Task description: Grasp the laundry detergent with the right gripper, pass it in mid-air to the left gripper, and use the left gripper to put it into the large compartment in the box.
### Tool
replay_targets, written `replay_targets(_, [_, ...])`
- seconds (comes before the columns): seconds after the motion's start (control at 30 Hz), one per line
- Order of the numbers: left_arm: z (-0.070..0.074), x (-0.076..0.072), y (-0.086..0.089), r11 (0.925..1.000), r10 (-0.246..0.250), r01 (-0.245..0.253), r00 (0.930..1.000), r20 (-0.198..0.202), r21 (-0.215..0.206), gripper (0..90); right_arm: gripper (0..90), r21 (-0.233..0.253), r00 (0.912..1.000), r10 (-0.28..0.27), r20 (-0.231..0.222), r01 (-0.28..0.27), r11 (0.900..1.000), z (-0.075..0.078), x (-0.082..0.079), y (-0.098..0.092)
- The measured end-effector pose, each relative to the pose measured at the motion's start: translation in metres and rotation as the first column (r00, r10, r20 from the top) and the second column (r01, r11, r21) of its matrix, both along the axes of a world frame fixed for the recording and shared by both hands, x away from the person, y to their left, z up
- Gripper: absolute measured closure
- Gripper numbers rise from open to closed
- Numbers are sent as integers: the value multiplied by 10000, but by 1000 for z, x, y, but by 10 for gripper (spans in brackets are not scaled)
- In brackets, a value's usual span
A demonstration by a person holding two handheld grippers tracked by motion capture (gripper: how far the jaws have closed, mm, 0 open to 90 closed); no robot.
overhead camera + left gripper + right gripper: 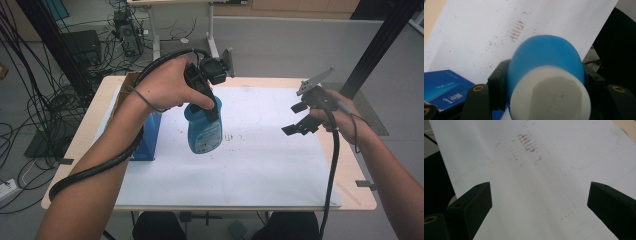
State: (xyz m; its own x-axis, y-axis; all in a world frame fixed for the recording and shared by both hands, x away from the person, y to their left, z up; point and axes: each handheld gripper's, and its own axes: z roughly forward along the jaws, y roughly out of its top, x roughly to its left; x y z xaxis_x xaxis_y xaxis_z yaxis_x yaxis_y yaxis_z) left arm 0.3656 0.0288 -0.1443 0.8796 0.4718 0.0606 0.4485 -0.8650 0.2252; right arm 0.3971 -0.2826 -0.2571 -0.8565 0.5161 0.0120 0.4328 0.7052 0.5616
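Observation:
A blue bottle [204,131] with a white cap hangs upright above the white sheet [260,165], held near its top by my left gripper [206,102]. In the left gripper view the blue bottle [544,57] and its white cap [550,96] sit clamped between the two black jaws of my left gripper [544,82]. My right gripper [296,119] hovers over the right part of the sheet, open, with nothing between its jaws. In the right gripper view, my right gripper [539,197] has its jaws wide apart over the stained white sheet [544,182].
A blue box [148,137] stands at the left of the sheet, also seen as a blue box [444,87] beside the left jaw. A brown cardboard piece [127,82] is behind it. Wooden table edge [360,195] runs around the sheet. Cables lie on the floor at left.

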Motion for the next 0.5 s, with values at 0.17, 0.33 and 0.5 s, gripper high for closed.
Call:
replay_targets(0.17, [10,2,8,9994,336,-336,9994,90,38,376,55,-936,9992,-352,-190,333,9951,1,5,-4])
replay_targets(0.33, [23,5,18,9972,741,-743,9970,210,94,376,55,-1596,9965,-636,-535,544,9857,2,10,-7])
replay_targets(0.5, [39,10,30,9916,1290,-1293,9912,285,92,377,55,-2286,9936,-886,-698,705,9710,4,15,-9])
